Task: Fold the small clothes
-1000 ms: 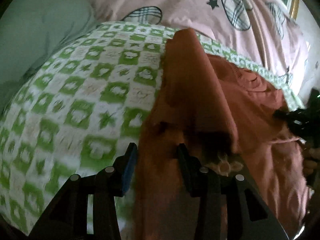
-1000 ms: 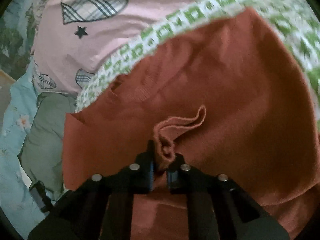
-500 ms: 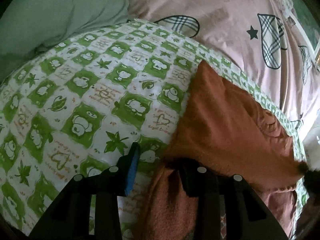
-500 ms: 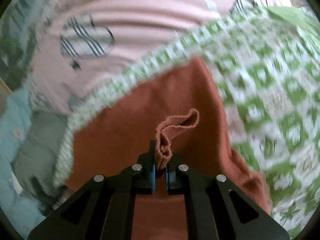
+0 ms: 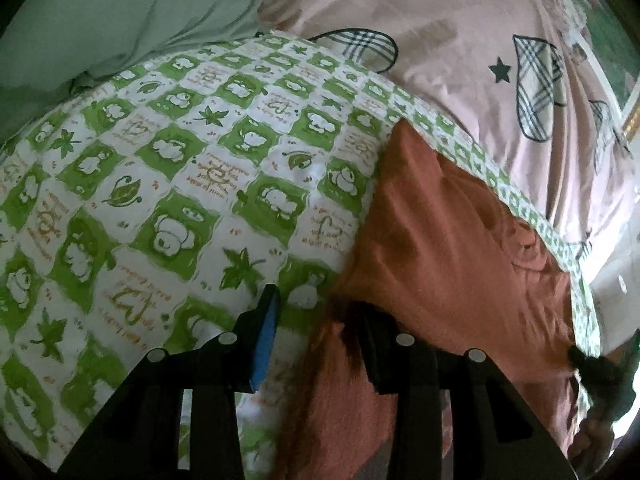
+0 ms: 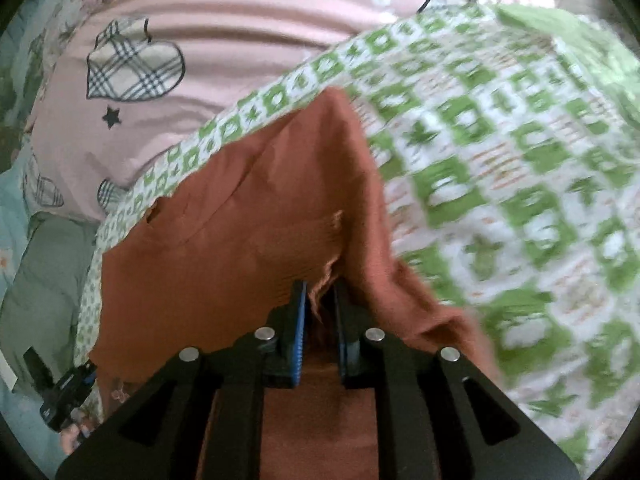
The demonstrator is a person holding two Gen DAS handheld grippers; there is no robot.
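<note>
My right claw (image 6: pixel 320 312) is opening now; its jaws stand a little apart, and a frayed edge of the rust-orange garment (image 6: pixel 240 248) hangs in the narrow gap between them. I cannot say the pads press on it. From this claw the garment spreads outward toward 10 o'clock, with one folded corner pointing up to 12 o'clock. It lies on the green-and-white checked cloth (image 6: pixel 500 168), which fills the view from 1 to 5 o'clock. Beyond, at 11 o'clock, is the pink bedsheet (image 6: pixel 240 20) with plaid hearts. At 8 o'clock I see my other claw, small and dark.

My left claw (image 5: pixel 316 340) has its jaws clearly apart. The blue-padded finger (image 5: pixel 266 336) is over the checked cloth (image 5: pixel 160 200); the other finger is at the garment's (image 5: pixel 448 248) dark edge, and whether it touches I cannot tell. The garment stretches away to 3 o'clock. A grey-green pillow (image 5: pixel 120 20) is at 11 o'clock, the pink sheet (image 5: pixel 460 52) at 1 o'clock.
</note>
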